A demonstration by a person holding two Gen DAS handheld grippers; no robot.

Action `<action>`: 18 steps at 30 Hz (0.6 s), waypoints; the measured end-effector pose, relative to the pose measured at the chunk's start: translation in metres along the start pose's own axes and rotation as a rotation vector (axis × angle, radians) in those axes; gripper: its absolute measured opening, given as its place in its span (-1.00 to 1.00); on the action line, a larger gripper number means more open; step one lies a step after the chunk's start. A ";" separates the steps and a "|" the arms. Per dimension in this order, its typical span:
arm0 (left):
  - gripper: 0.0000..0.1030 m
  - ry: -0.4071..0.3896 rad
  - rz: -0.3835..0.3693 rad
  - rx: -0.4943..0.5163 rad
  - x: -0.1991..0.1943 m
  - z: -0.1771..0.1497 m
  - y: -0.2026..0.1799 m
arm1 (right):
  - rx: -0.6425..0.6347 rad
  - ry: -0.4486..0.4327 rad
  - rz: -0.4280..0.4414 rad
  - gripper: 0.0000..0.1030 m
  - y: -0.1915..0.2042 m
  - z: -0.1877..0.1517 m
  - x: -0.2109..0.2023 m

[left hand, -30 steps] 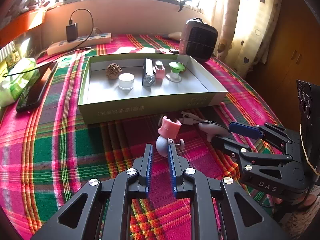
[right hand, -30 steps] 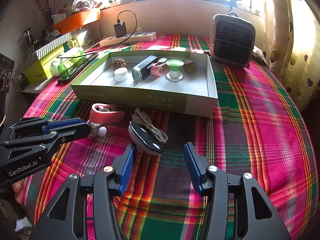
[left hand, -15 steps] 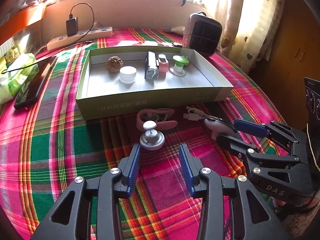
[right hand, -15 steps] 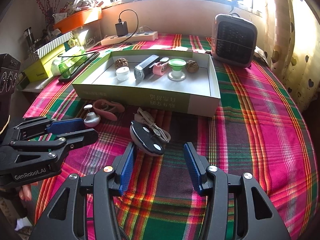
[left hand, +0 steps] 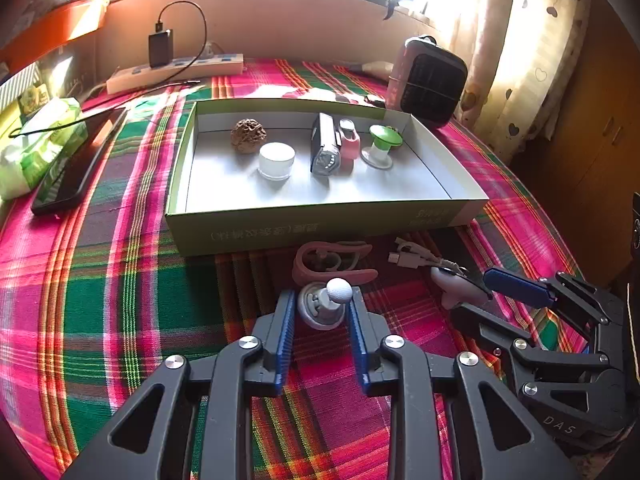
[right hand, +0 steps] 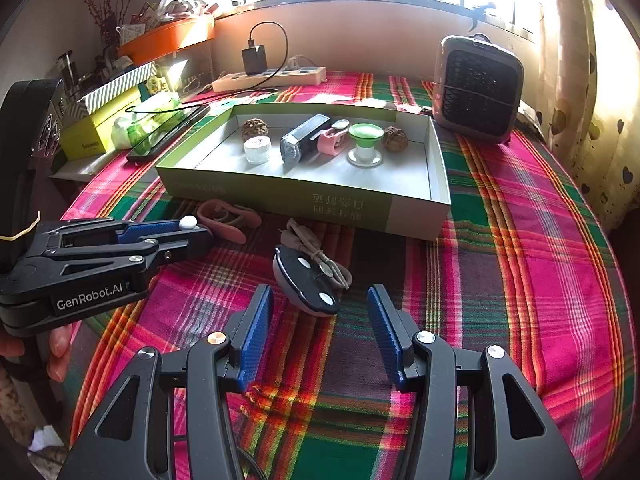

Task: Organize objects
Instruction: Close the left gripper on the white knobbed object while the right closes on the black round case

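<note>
The desk wears a plaid cloth (left hand: 120, 304) of pink, green and maroon with thin yellow lines. The box (left hand: 320, 224) is olive green outside, white inside. In it: a brown walnut (left hand: 248, 136), a white jar (left hand: 277, 160), a green-topped stand (left hand: 385, 136). At six o'clock, black jaws carry blue ribbed pads (left hand: 285, 320). The curtain (left hand: 520, 40) is cream with dark hearts.

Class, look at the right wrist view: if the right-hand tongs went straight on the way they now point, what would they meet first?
Most likely the upturned computer mouse, lying just ahead between the open right tongs, with its coiled cable behind. Beyond that is the green box wall. Depth is hard to judge.
</note>
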State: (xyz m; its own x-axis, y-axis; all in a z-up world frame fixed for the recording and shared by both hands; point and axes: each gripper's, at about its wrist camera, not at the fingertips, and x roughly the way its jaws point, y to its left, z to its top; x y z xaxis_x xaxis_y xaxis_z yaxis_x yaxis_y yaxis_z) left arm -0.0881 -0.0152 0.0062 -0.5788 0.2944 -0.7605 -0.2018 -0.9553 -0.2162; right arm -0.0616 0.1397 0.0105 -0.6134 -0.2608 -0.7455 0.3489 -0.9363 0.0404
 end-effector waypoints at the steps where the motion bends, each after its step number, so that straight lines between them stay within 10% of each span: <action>1: -0.57 -0.001 0.002 -0.002 0.000 0.000 0.001 | -0.005 -0.003 0.002 -0.03 0.001 0.000 0.000; 18: -0.57 -0.008 -0.010 -0.033 -0.010 -0.008 0.013 | -0.048 -0.010 0.007 -0.16 0.011 0.008 0.006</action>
State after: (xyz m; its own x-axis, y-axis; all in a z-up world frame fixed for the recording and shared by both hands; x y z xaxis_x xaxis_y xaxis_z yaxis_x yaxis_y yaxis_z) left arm -0.0782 -0.0311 0.0059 -0.5834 0.3043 -0.7530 -0.1815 -0.9526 -0.2443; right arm -0.0671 0.1259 0.0112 -0.6178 -0.2701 -0.7385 0.3871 -0.9219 0.0133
